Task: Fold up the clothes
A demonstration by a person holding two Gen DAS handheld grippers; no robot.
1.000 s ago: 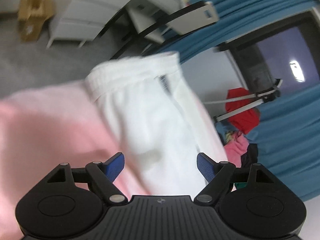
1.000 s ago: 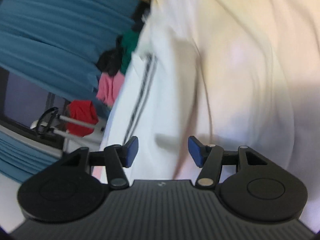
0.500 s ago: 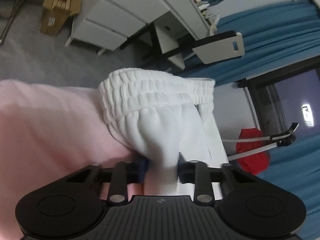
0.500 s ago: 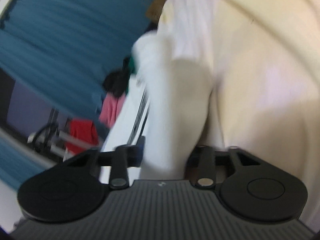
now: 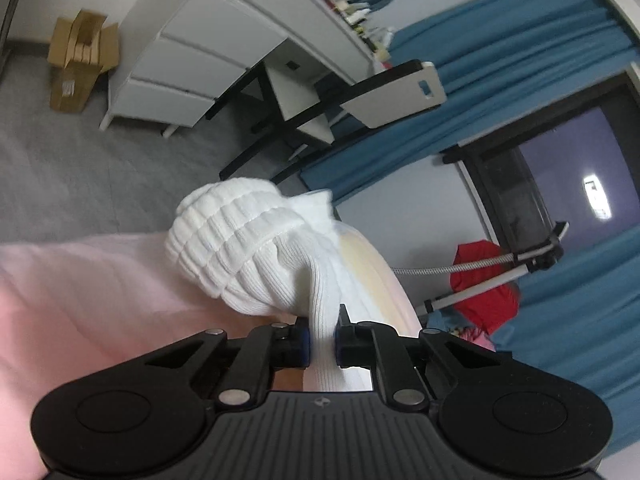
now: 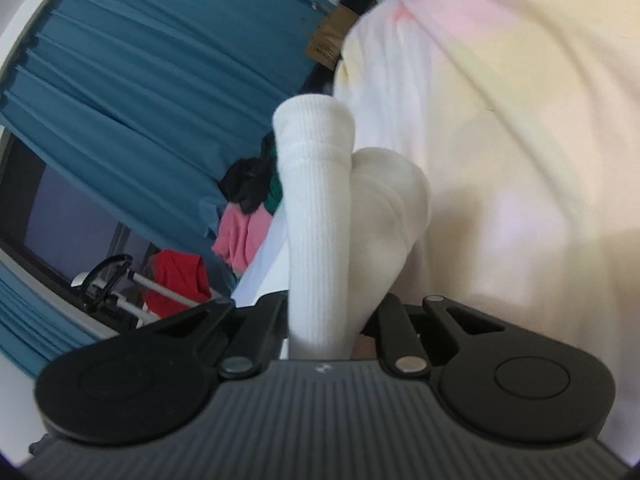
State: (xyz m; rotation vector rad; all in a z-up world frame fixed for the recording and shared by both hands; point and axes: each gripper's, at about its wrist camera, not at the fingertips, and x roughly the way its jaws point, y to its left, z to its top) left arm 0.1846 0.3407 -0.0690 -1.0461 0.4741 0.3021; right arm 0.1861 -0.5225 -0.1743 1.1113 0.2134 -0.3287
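Note:
My left gripper [image 5: 322,338] is shut on the white ribbed garment [image 5: 244,252], pinching it near its bunched elastic waistband, lifted above the pink bed cover [image 5: 80,300]. My right gripper [image 6: 324,320] is shut on another part of the same white garment [image 6: 320,200], which stands up between the jaws in a thick fold. Behind it lies the pastel pink and yellow bed cover [image 6: 520,140]. The fingertips are hidden by the cloth in both views.
A white drawer unit [image 5: 192,60], a black-framed desk and chair [image 5: 320,96] and a cardboard box [image 5: 80,64] stand on the grey floor. Blue curtains [image 6: 140,72], a dark window, a drying rack with a red cloth [image 5: 484,284] and a clothes pile [image 6: 248,200] are beside the bed.
Both grippers went from open over the flat white garment to shut on it, then lifted it, so the cloth now bunches up off the bed.

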